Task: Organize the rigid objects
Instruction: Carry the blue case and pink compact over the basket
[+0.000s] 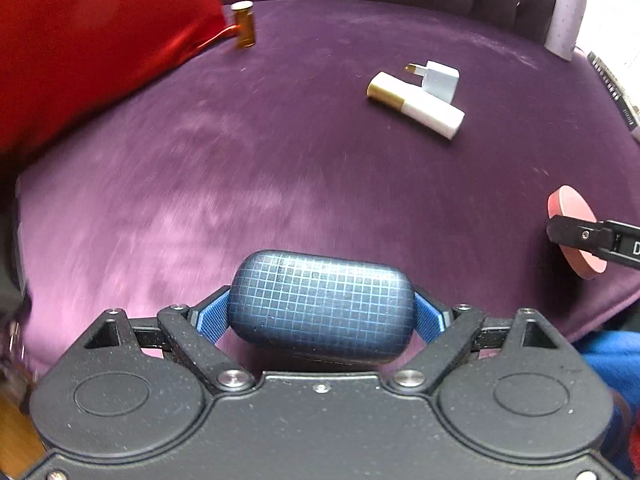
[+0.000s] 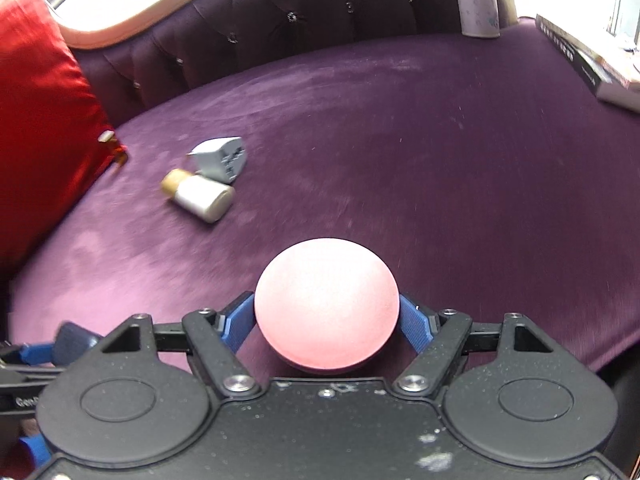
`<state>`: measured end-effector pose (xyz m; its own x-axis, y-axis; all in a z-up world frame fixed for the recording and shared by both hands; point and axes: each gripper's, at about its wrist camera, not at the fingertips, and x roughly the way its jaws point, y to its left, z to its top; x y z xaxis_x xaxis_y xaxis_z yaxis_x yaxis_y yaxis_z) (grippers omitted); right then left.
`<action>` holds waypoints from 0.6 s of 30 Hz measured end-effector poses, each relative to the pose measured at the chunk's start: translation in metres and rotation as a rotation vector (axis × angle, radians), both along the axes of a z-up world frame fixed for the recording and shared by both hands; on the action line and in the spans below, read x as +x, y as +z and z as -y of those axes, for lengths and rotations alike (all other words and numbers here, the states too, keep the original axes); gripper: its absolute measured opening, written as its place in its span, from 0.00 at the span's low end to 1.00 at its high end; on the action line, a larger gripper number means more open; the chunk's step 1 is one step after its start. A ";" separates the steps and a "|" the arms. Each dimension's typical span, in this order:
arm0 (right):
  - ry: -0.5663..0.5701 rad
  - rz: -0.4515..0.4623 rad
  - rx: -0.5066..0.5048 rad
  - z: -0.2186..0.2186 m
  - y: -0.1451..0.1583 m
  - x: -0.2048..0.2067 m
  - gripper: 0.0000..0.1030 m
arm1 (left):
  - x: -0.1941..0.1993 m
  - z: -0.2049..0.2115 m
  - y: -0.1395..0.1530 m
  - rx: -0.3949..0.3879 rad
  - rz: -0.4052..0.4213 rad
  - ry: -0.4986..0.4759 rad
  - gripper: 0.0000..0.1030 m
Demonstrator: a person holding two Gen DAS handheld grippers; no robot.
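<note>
My left gripper point(image 1: 322, 316) is shut on a dark blue case with a grid pattern point(image 1: 322, 304), held above the purple velvet seat point(image 1: 200, 184). The blue pads press on both of its ends. My right gripper point(image 2: 327, 320) is shut on a round pink disc point(image 2: 326, 304), which also shows at the right edge of the left wrist view as the pink disc point(image 1: 570, 208). A white and gold tube point(image 1: 416, 104) lies against a white plug adapter point(image 1: 440, 78) on the seat. An amber pill bottle point(image 1: 244, 24) stands by the red cushion point(image 1: 80, 48).
The tufted purple backrest point(image 2: 280, 32) runs along the far side. A pale lilac bottle point(image 1: 566, 20) stands at the back right, with books point(image 2: 600, 64) beside it. The red cushion point(image 2: 36, 112) leans at the left.
</note>
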<state>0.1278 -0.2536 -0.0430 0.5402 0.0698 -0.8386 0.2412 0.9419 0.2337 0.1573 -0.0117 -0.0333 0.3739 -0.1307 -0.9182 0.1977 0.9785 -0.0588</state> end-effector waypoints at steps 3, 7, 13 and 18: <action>-0.010 0.017 0.065 -0.002 0.014 -0.028 0.73 | -0.025 -0.008 0.013 -0.011 0.013 0.009 0.84; -0.008 0.035 0.104 -0.009 0.027 -0.071 0.73 | -0.059 -0.009 0.029 0.005 0.046 0.001 0.84; 0.021 0.043 0.091 -0.024 0.038 -0.120 0.74 | -0.105 -0.010 0.033 -0.034 0.034 0.001 0.84; 0.041 0.062 0.101 -0.035 0.049 -0.155 0.74 | -0.138 -0.010 0.037 -0.023 0.062 -0.001 0.84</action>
<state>-0.0271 -0.2189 0.0064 0.5858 0.1748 -0.7914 0.1854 0.9217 0.3408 0.0191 -0.0021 0.0041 0.4300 -0.1522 -0.8899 0.2026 0.9768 -0.0691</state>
